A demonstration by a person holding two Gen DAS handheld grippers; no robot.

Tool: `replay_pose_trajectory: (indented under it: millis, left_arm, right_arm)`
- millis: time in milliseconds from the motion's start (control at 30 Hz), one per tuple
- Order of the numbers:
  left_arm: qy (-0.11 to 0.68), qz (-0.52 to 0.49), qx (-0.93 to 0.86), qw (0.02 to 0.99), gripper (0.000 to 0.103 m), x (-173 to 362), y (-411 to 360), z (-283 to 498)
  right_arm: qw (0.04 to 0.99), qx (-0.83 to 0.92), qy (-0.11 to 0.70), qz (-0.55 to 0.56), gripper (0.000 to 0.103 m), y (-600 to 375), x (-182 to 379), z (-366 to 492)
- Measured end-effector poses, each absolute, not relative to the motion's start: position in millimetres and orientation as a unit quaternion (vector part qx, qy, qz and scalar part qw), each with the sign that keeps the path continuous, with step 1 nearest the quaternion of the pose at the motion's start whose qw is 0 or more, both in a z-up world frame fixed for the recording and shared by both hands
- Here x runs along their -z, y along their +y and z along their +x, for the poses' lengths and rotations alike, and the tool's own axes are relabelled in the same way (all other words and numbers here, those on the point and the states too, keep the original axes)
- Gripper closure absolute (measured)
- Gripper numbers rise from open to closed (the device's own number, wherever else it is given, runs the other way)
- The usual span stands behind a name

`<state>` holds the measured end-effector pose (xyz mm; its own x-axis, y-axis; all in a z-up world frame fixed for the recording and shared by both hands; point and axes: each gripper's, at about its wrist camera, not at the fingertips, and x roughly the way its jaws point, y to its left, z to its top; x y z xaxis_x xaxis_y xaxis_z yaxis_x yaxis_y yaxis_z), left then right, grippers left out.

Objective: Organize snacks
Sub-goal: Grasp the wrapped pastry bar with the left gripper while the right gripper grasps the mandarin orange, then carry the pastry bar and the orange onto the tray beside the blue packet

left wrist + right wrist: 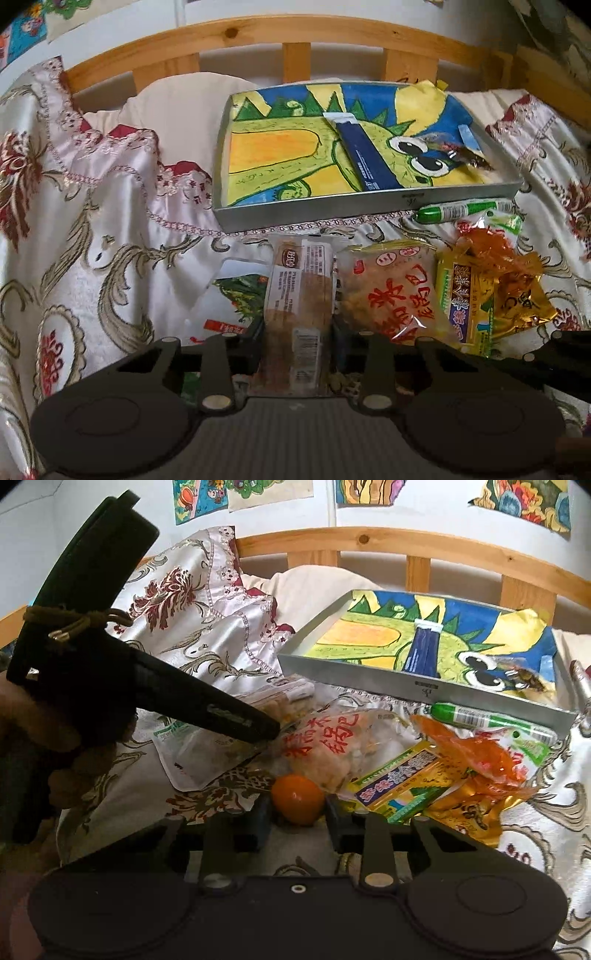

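pick step on the bed: left gripper (297, 328) clamped on bread pack (297, 295), right gripper (297, 812) closed on orange (297, 799), both beside snack pile in front of tray (325, 214); next, lift clear and drop into tray.

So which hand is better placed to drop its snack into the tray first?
Left. The left tool already clamps the long biscuit pack, aimed straight at the tray; the right tool with the orange has snacks between.

Left gripper (297, 332) matte black, round silver pivots; right gripper (297, 812) alike; brown cord.
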<state>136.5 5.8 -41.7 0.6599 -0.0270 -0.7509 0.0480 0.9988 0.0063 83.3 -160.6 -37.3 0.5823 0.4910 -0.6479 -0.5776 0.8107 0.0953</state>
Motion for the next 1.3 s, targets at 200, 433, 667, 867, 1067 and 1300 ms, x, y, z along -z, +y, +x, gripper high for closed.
replay_pose_trajectory:
  millis: [200,433,667,867,1067,1300]
  left_arm:
    - [0.403,-0.017,0.010,0.915,0.064,29.6,12.7,121.3]
    - [0.377,-0.018,0.003,0.926,0.064,3.4,8.0,121.1]
    - [0.346,-0.001,-0.002,0.938,0.063,-18.4,-12.1,148.7]
    - [0.335,-0.002,0.005,0.942,0.063,-25.0,-34.3,182.9]
    - [0.334,0.012,0.019,0.942,0.063,-17.6,-57.0,211.5]
    - [0.339,0.015,0.024,0.940,0.063,-9.0,-81.2,243.7]
  right_arm:
    - [0.890,-0.297,0.341,-0.046,0.069,-168.4,24.1,76.5]
    - [0.913,-0.290,0.280,-0.061,0.069,-172.3,1.0,69.3]
    - [0.931,-0.269,0.240,-0.060,0.069,-185.2,-13.3,79.6]
    - [0.953,-0.220,0.190,-0.089,0.069,-201.3,-19.0,99.0]
    - [0.966,-0.175,0.161,-0.105,0.069,-218.8,-13.0,135.8]
    - [0.970,-0.140,0.146,-0.137,0.070,-238.0,9.5,181.1]
